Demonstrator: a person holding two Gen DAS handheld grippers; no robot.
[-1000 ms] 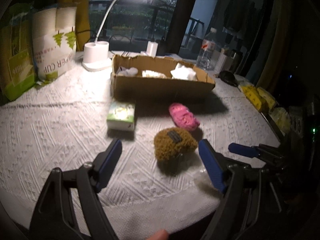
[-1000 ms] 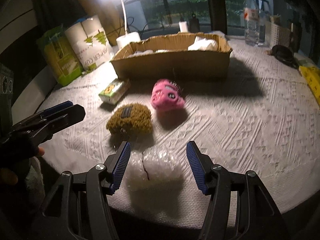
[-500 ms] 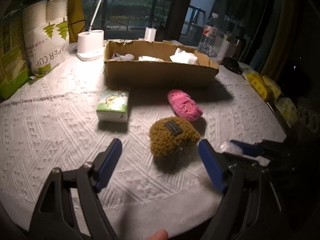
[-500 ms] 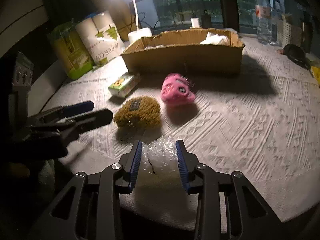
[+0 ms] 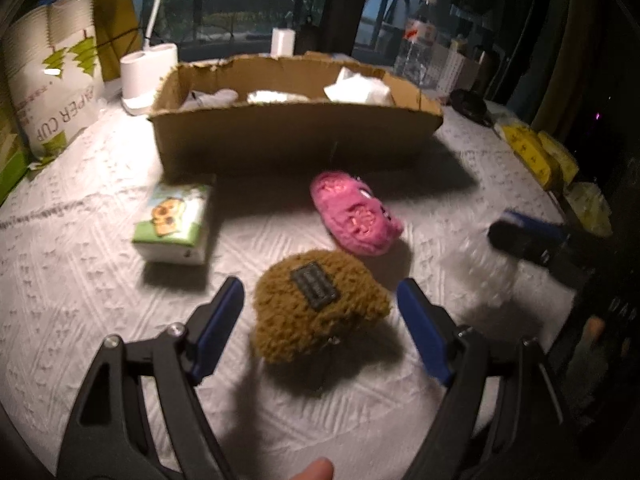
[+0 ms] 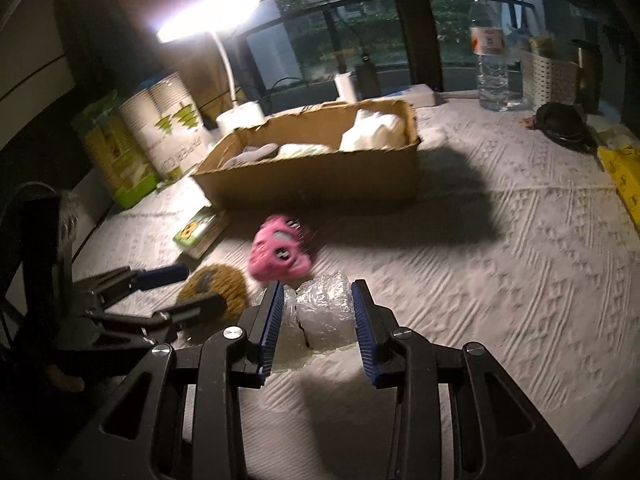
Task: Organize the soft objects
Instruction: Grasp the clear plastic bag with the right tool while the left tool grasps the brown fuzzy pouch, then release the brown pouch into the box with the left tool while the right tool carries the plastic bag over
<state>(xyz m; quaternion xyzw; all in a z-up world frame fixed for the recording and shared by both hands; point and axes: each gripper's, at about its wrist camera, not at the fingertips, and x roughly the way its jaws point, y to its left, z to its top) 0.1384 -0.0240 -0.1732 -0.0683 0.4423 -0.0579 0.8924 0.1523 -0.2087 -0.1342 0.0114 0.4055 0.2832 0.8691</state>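
Crinkled clear bubble wrap [image 6: 320,316] sits clamped between the blue pads of the right gripper [image 6: 318,320], near the table's front edge. Beside it the left gripper [image 5: 320,320] stands spread wide around the brown fuzzy pouch [image 5: 316,304], not yet touching it. Further in lie the pink plush [image 5: 354,220] and a tissue pack [image 5: 174,222]; the cardboard box [image 5: 296,140] near the far edge already holds several pale items. By my reckoning four pieces remain outside. Motion blur smears the wrap in the left view.

"PAPER CUP" printed sideways on white cup sleeve [image 5: 56,92], patch lettering on brown plush [image 5: 316,304] unreadable
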